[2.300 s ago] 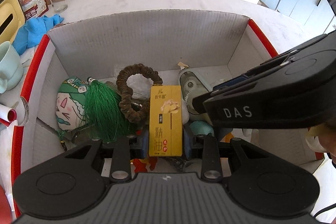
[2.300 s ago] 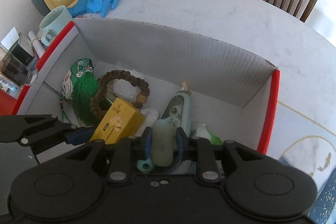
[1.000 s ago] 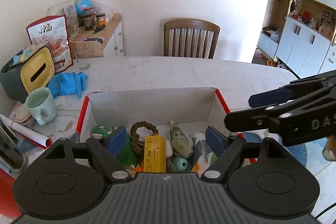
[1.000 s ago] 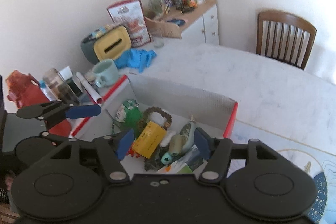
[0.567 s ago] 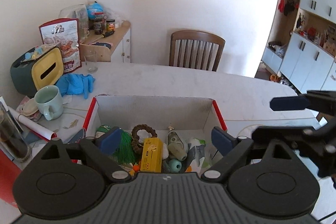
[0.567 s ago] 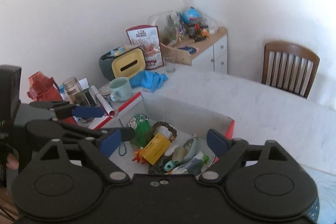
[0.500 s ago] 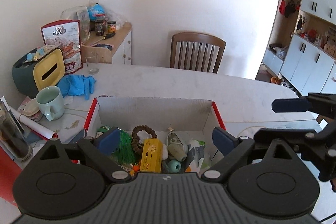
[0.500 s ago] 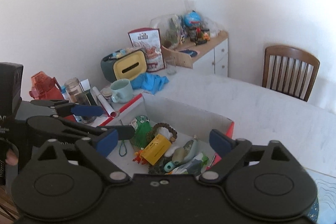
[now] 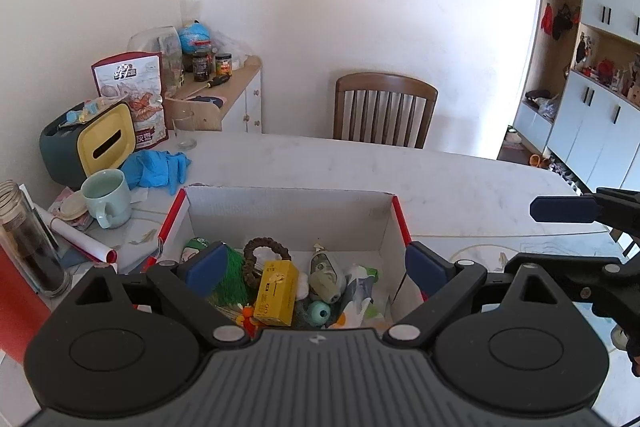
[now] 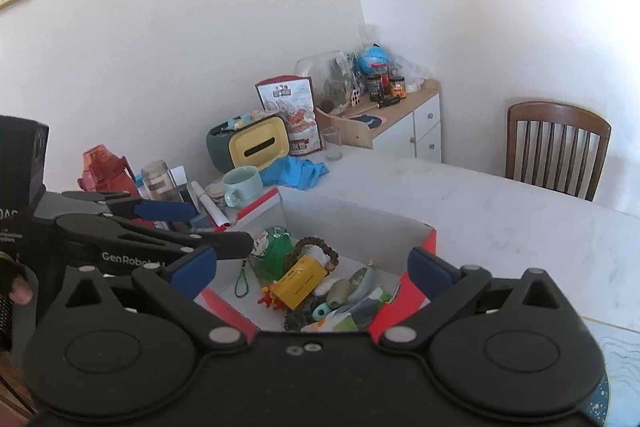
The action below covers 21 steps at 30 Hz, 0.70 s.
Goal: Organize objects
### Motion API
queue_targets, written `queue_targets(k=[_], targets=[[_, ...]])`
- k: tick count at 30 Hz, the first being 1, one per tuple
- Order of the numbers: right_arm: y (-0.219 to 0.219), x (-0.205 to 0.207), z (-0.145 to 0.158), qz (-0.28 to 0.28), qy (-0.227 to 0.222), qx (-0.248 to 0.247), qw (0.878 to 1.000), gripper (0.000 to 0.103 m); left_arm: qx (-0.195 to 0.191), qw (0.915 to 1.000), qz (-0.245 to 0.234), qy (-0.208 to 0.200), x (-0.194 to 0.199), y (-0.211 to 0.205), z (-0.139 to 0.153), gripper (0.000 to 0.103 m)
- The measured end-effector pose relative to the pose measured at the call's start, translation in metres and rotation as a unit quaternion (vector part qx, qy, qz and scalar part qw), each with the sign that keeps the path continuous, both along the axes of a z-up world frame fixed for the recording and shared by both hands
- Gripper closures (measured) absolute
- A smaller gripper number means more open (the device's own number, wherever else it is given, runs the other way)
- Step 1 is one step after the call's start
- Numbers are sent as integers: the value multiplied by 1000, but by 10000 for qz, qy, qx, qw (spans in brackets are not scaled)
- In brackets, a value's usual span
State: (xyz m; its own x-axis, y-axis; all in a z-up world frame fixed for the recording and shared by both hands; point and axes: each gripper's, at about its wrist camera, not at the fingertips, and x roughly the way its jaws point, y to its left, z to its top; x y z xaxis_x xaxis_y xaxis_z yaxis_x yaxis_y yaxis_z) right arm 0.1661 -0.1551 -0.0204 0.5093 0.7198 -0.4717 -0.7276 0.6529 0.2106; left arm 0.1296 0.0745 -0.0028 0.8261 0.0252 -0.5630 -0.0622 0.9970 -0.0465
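Now both grippers, left gripper (image 9: 314, 269) and right gripper (image 10: 314, 273), have just been opening, nothing between their jaws, above one red-edged cardboard box (image 9: 288, 215) on the white counter (image 9: 460, 183), holding one yellow carton (image 9: 276, 287), one green tassel (image 9: 234, 281), one bead bracelet (image 9: 266, 253).

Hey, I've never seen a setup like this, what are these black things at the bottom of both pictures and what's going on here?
They are two handheld grippers, one in each of a person's hands, each with its own fisheye camera looking along its fingers. One picture is from the left gripper, the other from the right gripper. Both have just been opening, stand wide open and hold nothing. Below them a cardboard box sits on a white table. Inside lie a yellow carton, a bead bracelet, a green tassel and other small items. A mint mug and blue gloves lie beside the box.
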Motion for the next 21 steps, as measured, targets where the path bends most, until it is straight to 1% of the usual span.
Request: queue_targets(k=[2, 7, 13, 17, 21], targets=[[-4, -1, -1, 7, -41, 1, 10000, 1, 71, 9999, 112, -59, -3, -5, 1, 7], [-14, -5, -4, 51, -98, -24, 9999, 1, 77, 9998, 154, -80, -7, -14, 2, 7], [-27, -5, -9, 53, -18, 19, 10000, 1, 39, 9997, 252, -44, -8, -22, 0, 7], [-35, -5, -14, 41, 15, -25, 10000, 1, 112, 9995, 290, -30, -8, -29, -2, 7], [-49, -2, -19, -77, 58, -49, 9999, 1, 86, 9995, 316, 4, -6, -34, -3, 7]])
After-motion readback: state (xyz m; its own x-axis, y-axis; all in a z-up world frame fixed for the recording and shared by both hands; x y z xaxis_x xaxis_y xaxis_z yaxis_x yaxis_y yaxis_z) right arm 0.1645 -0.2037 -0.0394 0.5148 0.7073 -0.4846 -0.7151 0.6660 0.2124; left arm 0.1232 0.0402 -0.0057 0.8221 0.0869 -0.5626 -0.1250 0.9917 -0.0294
